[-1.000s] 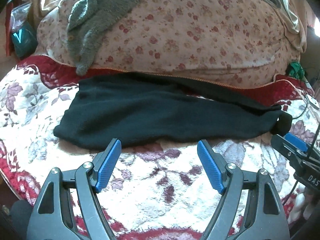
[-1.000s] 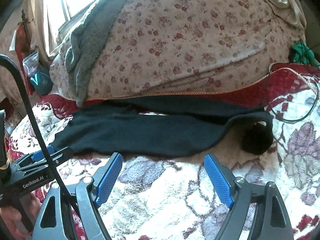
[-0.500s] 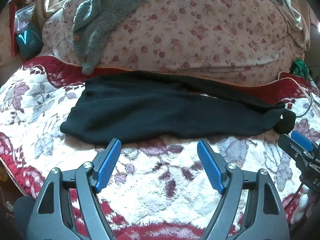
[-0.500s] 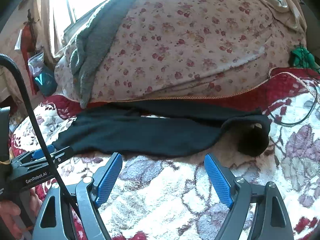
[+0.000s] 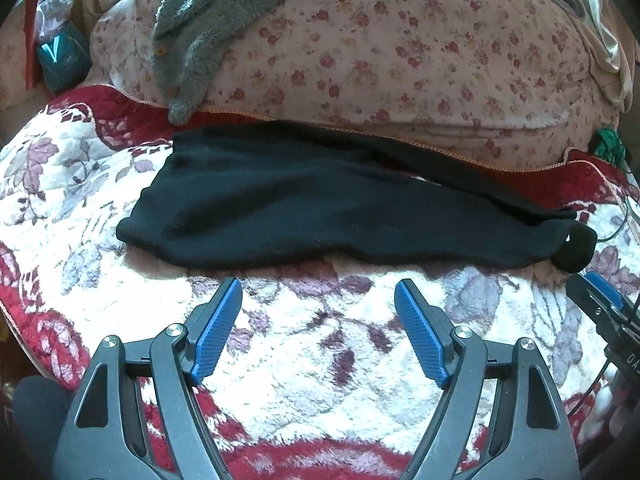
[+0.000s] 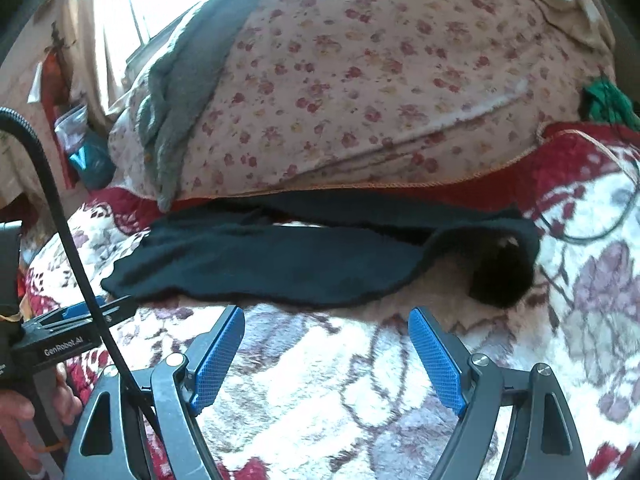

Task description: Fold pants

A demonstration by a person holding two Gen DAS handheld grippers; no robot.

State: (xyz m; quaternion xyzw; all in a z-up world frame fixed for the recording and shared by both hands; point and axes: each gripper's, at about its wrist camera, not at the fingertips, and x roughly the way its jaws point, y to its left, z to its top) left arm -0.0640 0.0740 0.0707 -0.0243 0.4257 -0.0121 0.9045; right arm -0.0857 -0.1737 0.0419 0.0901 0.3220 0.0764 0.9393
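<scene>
Near black pants (image 5: 320,208): both tools wide, empty.

Over the last second both views have drawn back and risen a little: the pants (image 5: 320,208) now sit higher and farther from the left claw (image 5: 318,332), with more blanket (image 5: 320,380) showing between them. From the right claw (image 6: 324,356), the pants' (image 6: 272,264) open cuff has likewise slid farther off.

Floral blanket (image 5: 320,344) over bed; flowered quilt mound (image 6: 380,80); sunlit window (image 6: 132,4).
</scene>
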